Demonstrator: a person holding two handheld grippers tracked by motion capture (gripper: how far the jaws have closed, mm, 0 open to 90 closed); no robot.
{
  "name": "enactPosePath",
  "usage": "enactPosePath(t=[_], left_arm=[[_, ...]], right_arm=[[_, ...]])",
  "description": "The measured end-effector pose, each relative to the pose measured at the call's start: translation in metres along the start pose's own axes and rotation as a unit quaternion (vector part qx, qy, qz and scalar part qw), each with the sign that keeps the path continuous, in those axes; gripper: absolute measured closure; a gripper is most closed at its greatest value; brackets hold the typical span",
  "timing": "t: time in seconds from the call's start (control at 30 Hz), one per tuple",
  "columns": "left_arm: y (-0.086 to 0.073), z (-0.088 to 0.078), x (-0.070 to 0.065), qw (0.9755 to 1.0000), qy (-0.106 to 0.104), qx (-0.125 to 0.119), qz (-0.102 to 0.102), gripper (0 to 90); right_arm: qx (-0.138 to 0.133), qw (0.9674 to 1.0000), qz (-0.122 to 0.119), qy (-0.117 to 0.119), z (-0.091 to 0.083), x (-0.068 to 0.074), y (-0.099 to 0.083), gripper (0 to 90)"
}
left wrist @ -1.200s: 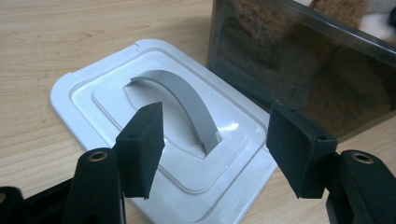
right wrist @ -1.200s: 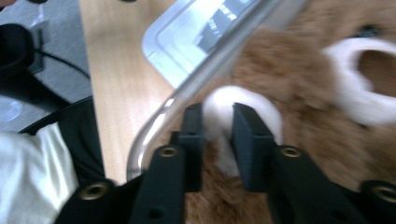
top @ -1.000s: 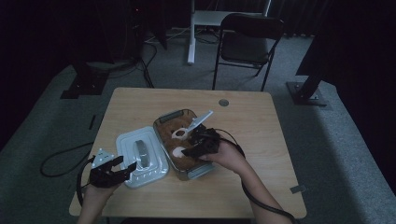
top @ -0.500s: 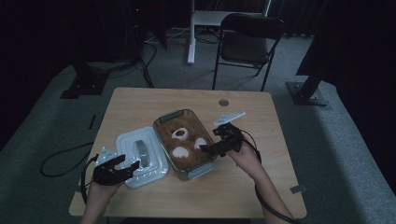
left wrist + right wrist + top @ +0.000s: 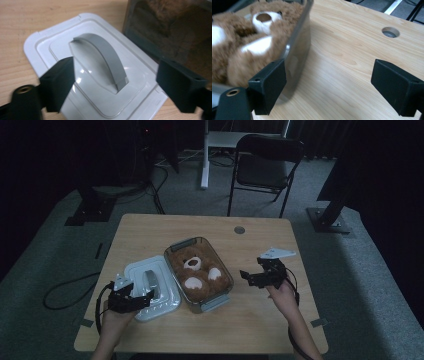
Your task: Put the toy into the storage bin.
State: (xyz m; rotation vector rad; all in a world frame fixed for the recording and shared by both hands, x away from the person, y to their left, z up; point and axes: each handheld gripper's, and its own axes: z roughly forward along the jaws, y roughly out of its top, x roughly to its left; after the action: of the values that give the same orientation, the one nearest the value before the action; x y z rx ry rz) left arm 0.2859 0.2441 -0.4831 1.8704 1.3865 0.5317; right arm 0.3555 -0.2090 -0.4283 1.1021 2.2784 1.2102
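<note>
A clear plastic container [image 5: 223,287] sits mid-table with a brown teddy bear [image 5: 197,272] lying inside. Its white lid [image 5: 162,297] lies flat on the table, touching the container's left side, grey arched handle [image 5: 105,55] up. My left gripper [image 5: 147,296] is at the lid's near left edge. Its jaws have just been opening and stand open on either side of the handle [image 5: 117,77] without pressing it. My right gripper [image 5: 243,275] hovers to the right of the container, open after widening, with bare table between its jaws [image 5: 333,85]. Its left jaw is beside the container wall [image 5: 298,47].
The wooden table [image 5: 150,235] has a round cable hole [image 5: 239,229] at the back right. Behind it on the grey carpet stand a black folding chair [image 5: 265,160] and a white post. A cable [image 5: 65,290] loops on the floor at left.
My right gripper has pulled out of the container, away from the bear, and moved right over the table. The left gripper has edged onto the lid, its jaws now wider about the handle.
</note>
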Motion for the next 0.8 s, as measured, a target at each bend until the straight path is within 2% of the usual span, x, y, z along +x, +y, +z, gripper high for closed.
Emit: enactPosePath(t=[0.07,0.1,0.23,0.3,0.5,0.6,0.63,0.67,0.8], left_arm=[[0.000,0.003,0.001,1.0000,0.002,0.004,-0.006,14.0],[0.000,0.005,0.001,0.9999,0.004,0.007,-0.007,10.7],[-0.001,0.010,0.003,0.9997,0.012,0.011,-0.020,10.7],[-0.001,0.014,0.004,0.9996,0.007,0.019,-0.019,9.4],[-0.002,0.025,0.005,0.9992,0.011,0.031,-0.024,9.4],[-0.003,0.029,0.006,0.9989,0.015,0.033,-0.031,9.4],[-0.003,0.029,0.006,0.9989,0.015,0.033,-0.031,9.4],[-0.003,0.031,0.006,0.9989,0.010,0.036,-0.030,9.5],[-0.003,0.035,0.005,0.9988,0.002,0.033,-0.036,9.5]], right_arm=[[-0.001,1.0000,0.001,-0.006,-0.003,-0.004,-0.009,12.3],[0.001,1.0000,0.003,-0.006,-0.003,-0.007,-0.013,12.3],[0.005,0.9997,0.010,-0.019,-0.006,-0.015,-0.032,12.2],[0.004,0.9993,0.016,-0.033,-0.007,-0.019,-0.042,12.2],[-0.005,0.9981,0.024,-0.057,-0.009,-0.028,-0.074,12.3],[-0.011,0.9972,0.036,-0.064,-0.011,-0.032,-0.089,12.2],[-0.011,0.9972,0.036,-0.064,-0.011,-0.032,-0.089,12.2],[-0.006,0.9963,0.044,-0.074,-0.012,-0.036,-0.100,12.2],[-0.004,0.9944,0.065,-0.083,-0.014,-0.042,-0.117,12.3]])
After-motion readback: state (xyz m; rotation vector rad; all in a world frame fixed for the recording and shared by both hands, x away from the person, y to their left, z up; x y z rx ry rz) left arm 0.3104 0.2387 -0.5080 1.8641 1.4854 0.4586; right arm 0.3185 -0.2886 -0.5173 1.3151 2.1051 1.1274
